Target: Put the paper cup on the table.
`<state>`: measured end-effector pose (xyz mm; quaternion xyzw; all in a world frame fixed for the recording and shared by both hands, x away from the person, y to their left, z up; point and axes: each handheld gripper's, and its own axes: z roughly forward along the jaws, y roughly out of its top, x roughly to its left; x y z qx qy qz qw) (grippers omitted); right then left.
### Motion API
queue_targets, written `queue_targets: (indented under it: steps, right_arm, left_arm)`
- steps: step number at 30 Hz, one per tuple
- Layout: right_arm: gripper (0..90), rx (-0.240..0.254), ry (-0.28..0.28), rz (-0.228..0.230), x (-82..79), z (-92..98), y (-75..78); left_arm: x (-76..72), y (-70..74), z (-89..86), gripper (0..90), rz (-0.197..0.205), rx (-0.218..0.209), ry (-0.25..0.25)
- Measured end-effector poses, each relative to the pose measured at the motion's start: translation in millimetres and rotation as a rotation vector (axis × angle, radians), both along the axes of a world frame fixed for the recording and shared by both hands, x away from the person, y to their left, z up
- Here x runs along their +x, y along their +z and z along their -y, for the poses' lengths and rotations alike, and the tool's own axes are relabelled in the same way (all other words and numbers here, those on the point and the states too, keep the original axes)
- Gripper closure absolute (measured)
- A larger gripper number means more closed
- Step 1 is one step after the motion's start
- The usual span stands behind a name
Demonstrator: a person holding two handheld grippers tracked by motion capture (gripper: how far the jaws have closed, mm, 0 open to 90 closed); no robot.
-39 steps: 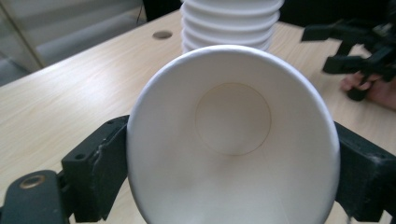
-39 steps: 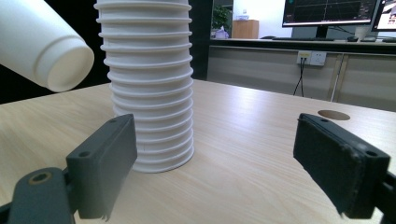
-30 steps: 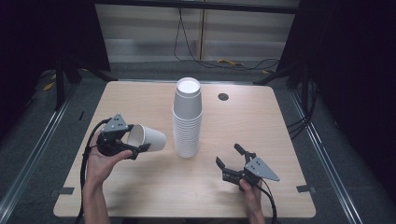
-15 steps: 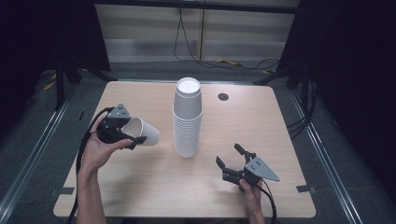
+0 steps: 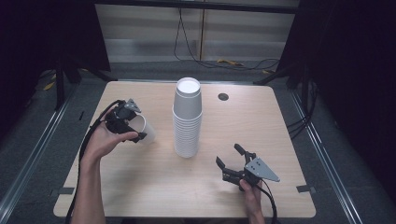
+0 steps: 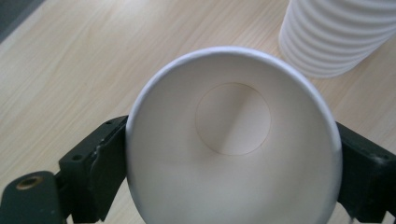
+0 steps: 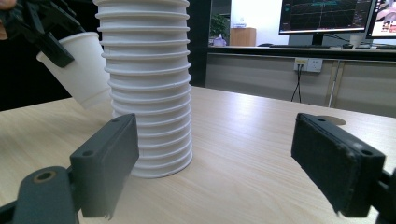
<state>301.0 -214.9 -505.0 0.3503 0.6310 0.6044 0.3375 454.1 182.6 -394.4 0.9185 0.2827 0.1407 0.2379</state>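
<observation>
Left gripper (image 5: 125,122) clamped across a single paper cup (image 5: 142,130), jaws just easing wider yet hugging its rim, cup tilted, mouth toward the hand, base angled down at the table (image 5: 140,186). Stack of cups (image 5: 187,119) just to its right, upright. Right gripper (image 5: 236,163) gaping, nothing held, parked near the stack's base. Bare wood all around the left side.

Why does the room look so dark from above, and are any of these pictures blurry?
High view: light falls on the table while the surroundings stay nearly black. Left gripper view: the cup sits so close that its near rim goes soft, with a shadow across its bottom. Right gripper view: the cup stack is fairly sharp, the near jaws are blurred, and the bright screens glare behind.
</observation>
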Motion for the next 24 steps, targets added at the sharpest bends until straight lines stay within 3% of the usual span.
queue_targets:
  steps: [4,13,15,19,24]
  right_arm:
    - [14.9,0.0,0.001,-0.002,0.1,0.0,0.0]
    - [14.9,0.001,0.001,-0.003,0.1,-0.1,0.1]
    - [14.9,0.001,-0.002,-0.003,0.3,0.0,0.1]
    - [15.0,0.001,-0.004,-0.003,0.3,-0.1,0.1]
    - [15.0,0.0,-0.003,-0.004,0.0,-0.2,0.1]
  left_arm:
    - [4.8,-5.9,3.1,10.2,-0.027,0.044,-0.012]
    - [12.1,-20.6,14.7,9.2,-0.074,0.08,-0.03]
    - [13.5,-22.3,17.4,8.3,-0.066,0.075,-0.019]
    - [13.7,-21.7,26.4,8.0,-0.062,0.114,-0.019]
    - [15.7,-27.8,30.4,6.3,-0.034,0.112,0.0]
